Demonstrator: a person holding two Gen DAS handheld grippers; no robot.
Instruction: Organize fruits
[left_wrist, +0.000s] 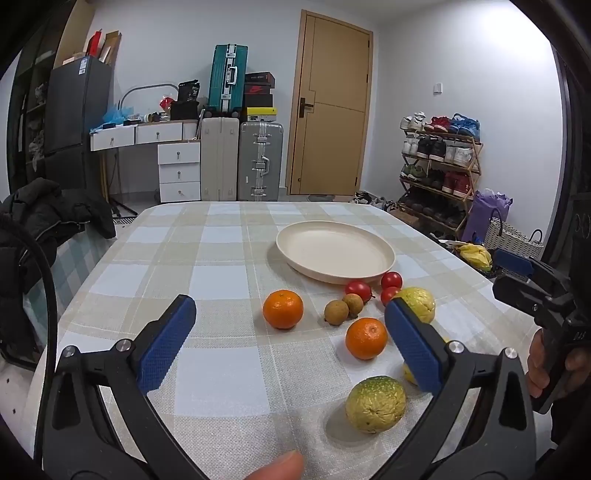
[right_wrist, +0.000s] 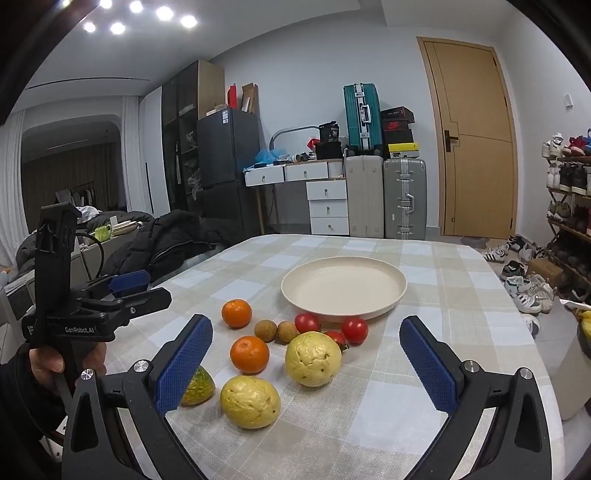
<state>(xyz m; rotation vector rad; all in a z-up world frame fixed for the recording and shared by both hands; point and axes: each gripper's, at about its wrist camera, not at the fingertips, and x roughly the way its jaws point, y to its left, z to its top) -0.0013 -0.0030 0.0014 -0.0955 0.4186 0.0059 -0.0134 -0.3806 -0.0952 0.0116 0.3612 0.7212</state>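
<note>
Blue ribbed pads stand spread wide on both grippers, nothing between them. The left gripper (left_wrist: 290, 339) hovers low over the checked tablecloth (left_wrist: 207, 280); just ahead of it lie two oranges (left_wrist: 283, 309), and close under its right pad a green-yellow guava (left_wrist: 375, 404). The right gripper (right_wrist: 306, 363) has two yellow guavas (right_wrist: 313, 358) inside its span, with an orange and two longans (right_wrist: 265, 330) just beyond, then three cherry tomatoes (right_wrist: 355, 330) against the near rim of the cream plate (right_wrist: 295, 295), which holds nothing yet.

The likely trouble is rolling: these fruits are round and packed close, so a pad coming down off-centre could nudge a neighbour, scattering the tomatoes or sending an orange toward the table edge. Squeezing hard could split a tomato. The two grippers sit near each other and could clash over the same cluster.
</note>
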